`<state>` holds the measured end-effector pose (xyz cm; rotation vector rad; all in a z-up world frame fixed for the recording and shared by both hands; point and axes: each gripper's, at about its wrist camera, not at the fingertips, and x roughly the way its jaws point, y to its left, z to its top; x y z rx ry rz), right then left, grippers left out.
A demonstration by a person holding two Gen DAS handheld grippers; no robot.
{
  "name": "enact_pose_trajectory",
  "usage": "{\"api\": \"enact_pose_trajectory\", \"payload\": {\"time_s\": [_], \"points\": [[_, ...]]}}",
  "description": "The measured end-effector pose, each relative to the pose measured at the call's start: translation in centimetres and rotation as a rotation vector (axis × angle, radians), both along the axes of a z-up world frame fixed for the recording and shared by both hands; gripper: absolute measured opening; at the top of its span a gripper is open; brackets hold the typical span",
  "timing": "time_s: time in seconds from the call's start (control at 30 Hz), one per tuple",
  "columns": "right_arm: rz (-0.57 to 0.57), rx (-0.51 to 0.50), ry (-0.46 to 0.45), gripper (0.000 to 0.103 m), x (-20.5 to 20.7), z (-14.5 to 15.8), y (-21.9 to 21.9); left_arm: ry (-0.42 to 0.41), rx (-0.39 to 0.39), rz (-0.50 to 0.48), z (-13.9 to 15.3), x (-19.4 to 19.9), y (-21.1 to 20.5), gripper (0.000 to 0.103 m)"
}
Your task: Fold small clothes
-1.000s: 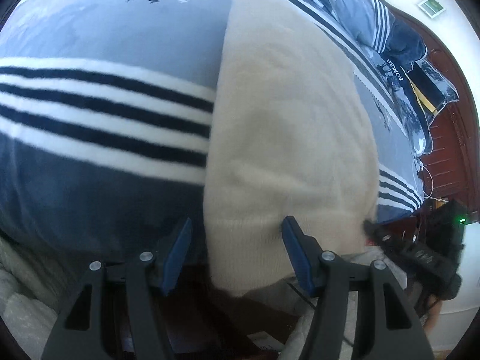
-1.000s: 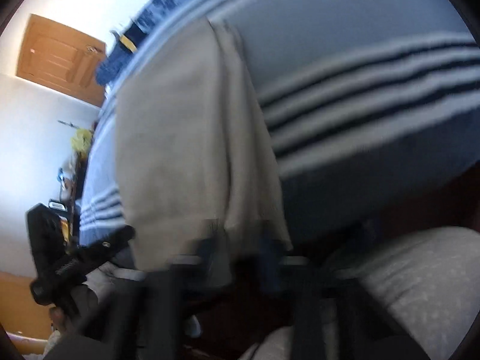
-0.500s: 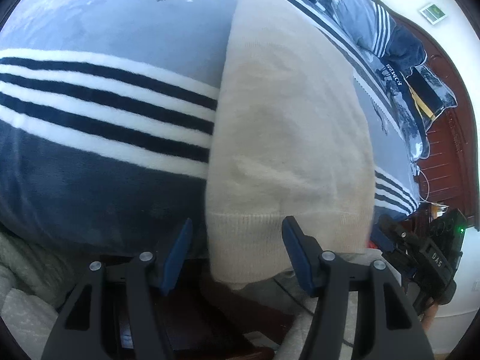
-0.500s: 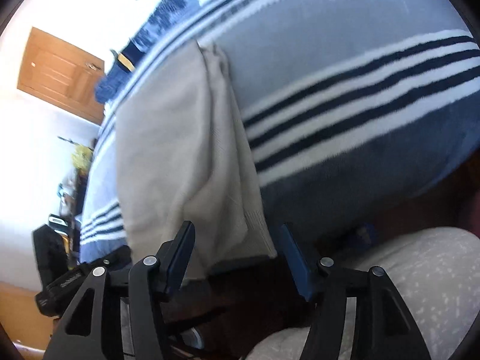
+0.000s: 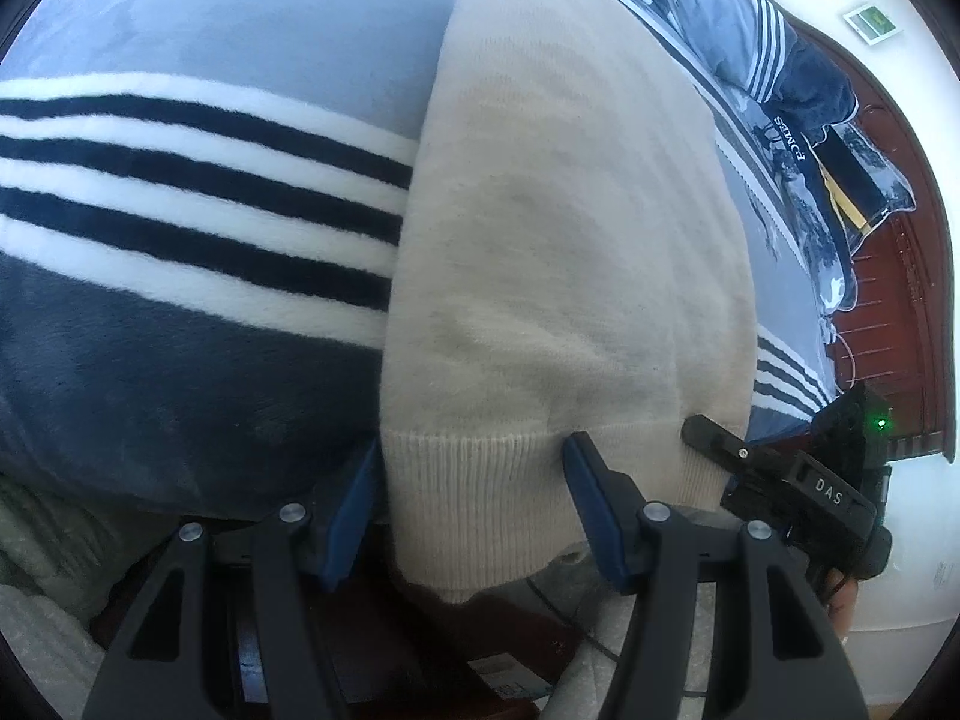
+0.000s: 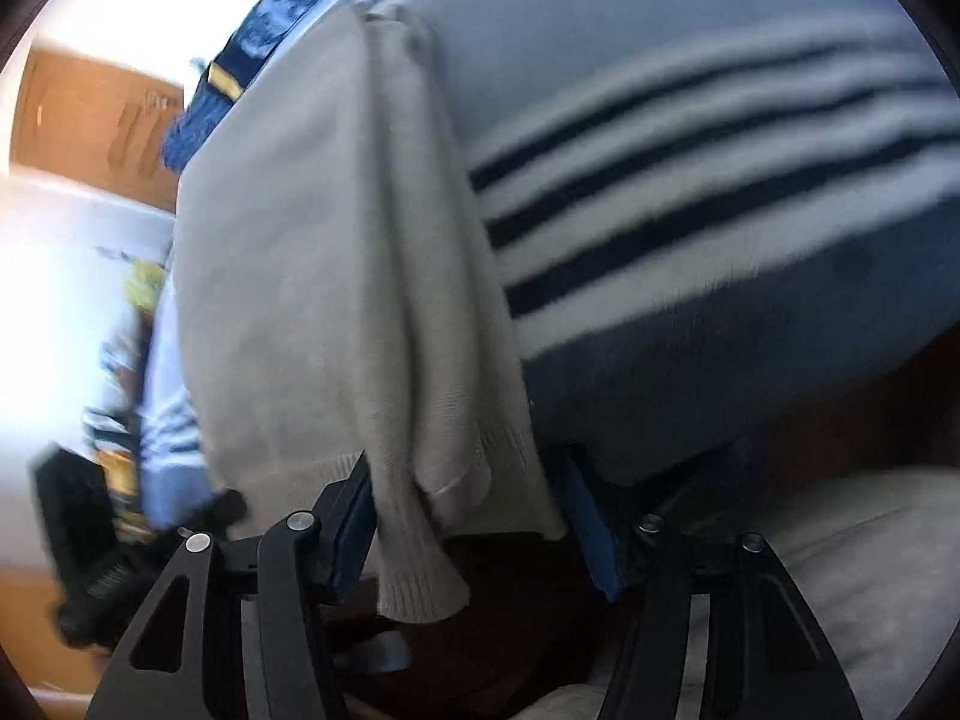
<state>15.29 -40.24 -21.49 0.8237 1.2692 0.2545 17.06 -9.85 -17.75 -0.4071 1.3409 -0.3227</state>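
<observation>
Our left gripper point(image 5: 471, 507) stands wide around the cream knitted sweater's point(image 5: 564, 252) ribbed hem; our right gripper point(image 6: 471, 525) is closing on loose folds, so we risk pinching uneven layers and dragging it off the near edge of the striped blue fleece blanket point(image 5: 180, 192).

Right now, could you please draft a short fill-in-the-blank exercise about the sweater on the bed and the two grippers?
1. The cream sweater lies on a blanket patterned with dark and white ____.
2. The sweater's ribbed ____ hangs over the bed edge between the left gripper's fingers.
3. The pads on the right gripper's fingers are coloured ____.

Missing words: stripes; hem; blue
</observation>
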Motion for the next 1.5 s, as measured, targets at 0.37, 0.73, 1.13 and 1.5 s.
{"api": "enact_pose_trajectory", "payload": {"time_s": [0.37,0.73,1.13,1.5], "points": [[0.000,0.247,-0.122,0.018,-1.7,1.2,-1.6,-0.030,-0.233,0.072,3.8,-0.5,5.2,0.010],[-0.043,0.088,-0.136,0.069,-2.3,4.2,-2.9,-0.164,-0.037,0.113,5.7,-0.8,7.5,0.061],[0.094,-0.053,-0.234,0.070,9.5,7.7,-1.4,-0.176,-0.010,0.080,7.4,11.0,4.4,0.073],[0.076,0.064,-0.158,0.064,17.7,0.9,-2.6,-0.059,-0.107,0.069,2.2,19.3,3.0,0.073]]}}
